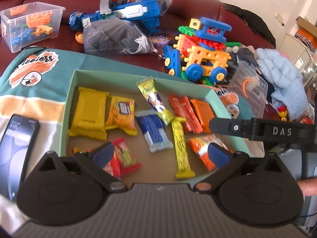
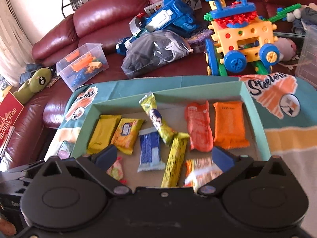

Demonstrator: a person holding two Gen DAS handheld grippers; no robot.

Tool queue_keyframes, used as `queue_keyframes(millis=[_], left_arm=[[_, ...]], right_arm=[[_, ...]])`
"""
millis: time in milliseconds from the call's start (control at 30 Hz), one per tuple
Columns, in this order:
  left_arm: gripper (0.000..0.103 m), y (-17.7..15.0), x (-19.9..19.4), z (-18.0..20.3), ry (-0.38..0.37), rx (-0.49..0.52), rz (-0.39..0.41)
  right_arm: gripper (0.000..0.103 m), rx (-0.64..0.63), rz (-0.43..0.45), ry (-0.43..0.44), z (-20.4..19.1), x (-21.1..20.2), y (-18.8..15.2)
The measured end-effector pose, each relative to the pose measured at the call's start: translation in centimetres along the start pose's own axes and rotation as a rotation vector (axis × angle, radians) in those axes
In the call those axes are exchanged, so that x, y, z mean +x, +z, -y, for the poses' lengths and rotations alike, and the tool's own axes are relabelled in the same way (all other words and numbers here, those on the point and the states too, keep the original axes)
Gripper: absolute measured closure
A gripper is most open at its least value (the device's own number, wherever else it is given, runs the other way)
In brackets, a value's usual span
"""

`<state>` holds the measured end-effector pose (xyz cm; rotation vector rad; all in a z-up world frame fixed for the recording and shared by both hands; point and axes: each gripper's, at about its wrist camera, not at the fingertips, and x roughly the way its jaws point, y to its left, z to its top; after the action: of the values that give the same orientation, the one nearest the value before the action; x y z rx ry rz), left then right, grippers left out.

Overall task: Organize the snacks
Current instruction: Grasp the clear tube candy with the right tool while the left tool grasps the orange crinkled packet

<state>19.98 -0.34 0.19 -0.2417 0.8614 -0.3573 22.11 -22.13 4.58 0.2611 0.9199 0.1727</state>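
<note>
Lying loose in the green tray [image 2: 255,107]: 2 yellow packets [image 2: 104,134], 2 orange packets [image 2: 229,125], 1 blue-and-white bar [image 2: 149,148], 2 long yellow bars [image 2: 175,158]. Left claw [image 1: 161,154] and right claw [image 2: 165,157]: both spread wide, empty, the snacks just beyond their fingertips. Toy truck [image 2: 243,39] far beyond the tray.
</note>
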Motion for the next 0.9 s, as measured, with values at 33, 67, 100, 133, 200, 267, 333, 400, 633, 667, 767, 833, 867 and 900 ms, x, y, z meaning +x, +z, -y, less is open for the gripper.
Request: queue_keyframes(millis=[33, 67, 100, 133, 200, 267, 333, 400, 633, 667, 767, 833, 867, 900], left_arm=[[0.000, -0.5, -0.5, 0.1, 0.003, 0.007, -0.003], [0.000, -1.0, -1.1, 0.2, 0.006, 0.015, -0.006], [0.000, -1.5, -1.5, 0.3, 0.012, 0.022, -0.010], [0.000, -2.2, -2.0, 0.3, 0.020, 0.030, -0.016], [0.000, -3.4, -2.5, 0.3, 0.035, 0.043, -0.030], [0.000, -4.8, -2.9, 0.2, 0.054, 0.051, -0.054], [0.000, -6.0, -3.0, 0.0, 0.072, 0.058, -0.074], [0.000, -7.1, -3.0, -0.3, 0.096, 0.061, -0.089], [0.000, -9.6, -1.8, -1.5, 0.148, -0.012, -0.152], [0.000, -9.7, -1.5, -1.5, 0.154, -0.012, -0.157], [0.000, -9.6, -0.7, -1.4, 0.174, -0.024, -0.151], [0.000, -9.3, 0.2, -1.3, 0.190, -0.037, -0.148], [0.000, -9.1, 0.7, -1.2, 0.198, -0.041, -0.149], [0.000, -9.0, 1.2, -1.1, 0.208, -0.038, -0.149]], right_arm=[[0.000, 0.005, -0.002, 0.000, 0.0, -0.6, -0.5], [0.000, 0.008, -0.004, -0.002, -0.1, -1.2, -1.1], [0.000, 0.010, -0.004, -0.004, 0.0, -1.7, -1.6], [0.000, 0.010, -0.004, -0.009, -0.1, -2.3, -2.3], [0.000, 0.019, -0.011, -0.013, 0.0, -3.2, -3.7], [0.000, 0.047, -0.025, 0.003, 0.4, -4.0, -5.2], [0.000, 0.066, -0.042, 0.013, 0.7, -4.5, -6.6], [0.000, 0.079, -0.057, 0.012, 1.0, -4.8, -8.0], [0.000, 0.166, -0.099, 0.006, 2.4, -4.4, -12.1], [0.000, 0.180, -0.106, 0.006, 2.5, -4.1, -12.5], [0.003, 0.209, -0.117, 0.009, 2.8, -3.6, -13.7], [0.009, 0.209, -0.117, 0.004, 2.7, -2.9, -13.9], [0.014, 0.210, -0.121, 0.005, 2.7, -2.7, -14.0], [0.017, 0.211, -0.124, 0.003, 2.6, -2.4, -14.0]])
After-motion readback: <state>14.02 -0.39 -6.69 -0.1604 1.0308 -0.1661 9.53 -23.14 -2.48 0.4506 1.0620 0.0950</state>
